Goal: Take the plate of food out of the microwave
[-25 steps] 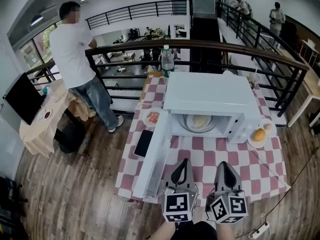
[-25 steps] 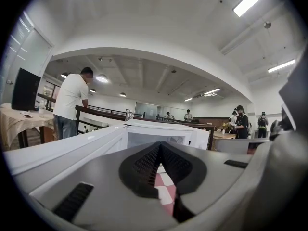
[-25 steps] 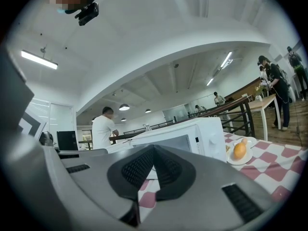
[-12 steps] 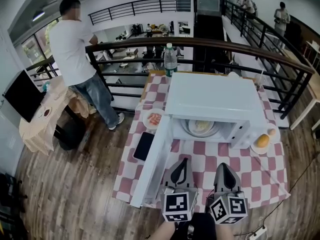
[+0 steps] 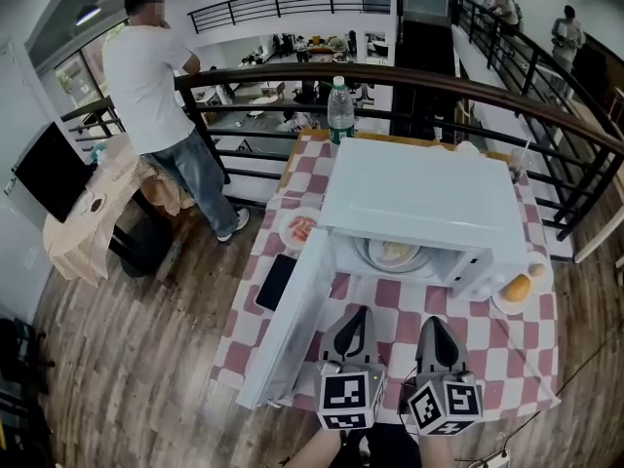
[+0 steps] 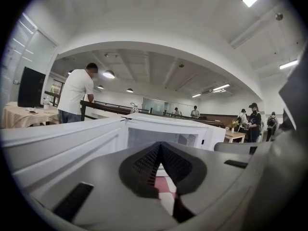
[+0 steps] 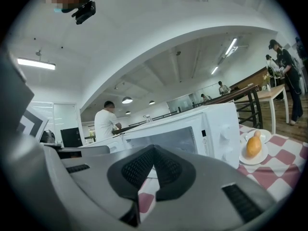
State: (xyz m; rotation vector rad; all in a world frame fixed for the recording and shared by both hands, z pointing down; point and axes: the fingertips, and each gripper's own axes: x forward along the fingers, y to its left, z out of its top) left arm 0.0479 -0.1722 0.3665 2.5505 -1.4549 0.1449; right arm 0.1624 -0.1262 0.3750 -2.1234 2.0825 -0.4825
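Note:
A white microwave [image 5: 419, 198] stands on the red-and-white checked table [image 5: 390, 310], its door [image 5: 288, 325] swung wide open to the left. Inside it sits a plate of pale food [image 5: 395, 253]. Both grippers hover side by side over the table's near edge, short of the oven. My left gripper [image 5: 359, 318] is shut and empty, in line with the open door's hinge side. My right gripper [image 5: 431, 325] is shut and empty too, facing the oven's front [image 7: 183, 138]. The plate is not visible in either gripper view.
A plate with red food [image 5: 298, 229] and a black phone-like slab [image 5: 277, 281] lie left of the microwave. A plate with an orange fruit [image 5: 518, 288] sits right of it. A water bottle [image 5: 340, 113] stands behind, by the railing [image 5: 409, 76]. A person [image 5: 156, 96] stands at left.
The head view has shifted slightly, so the table and microwave sit a little lower and more centred. Both grippers hold the same pose, shut.

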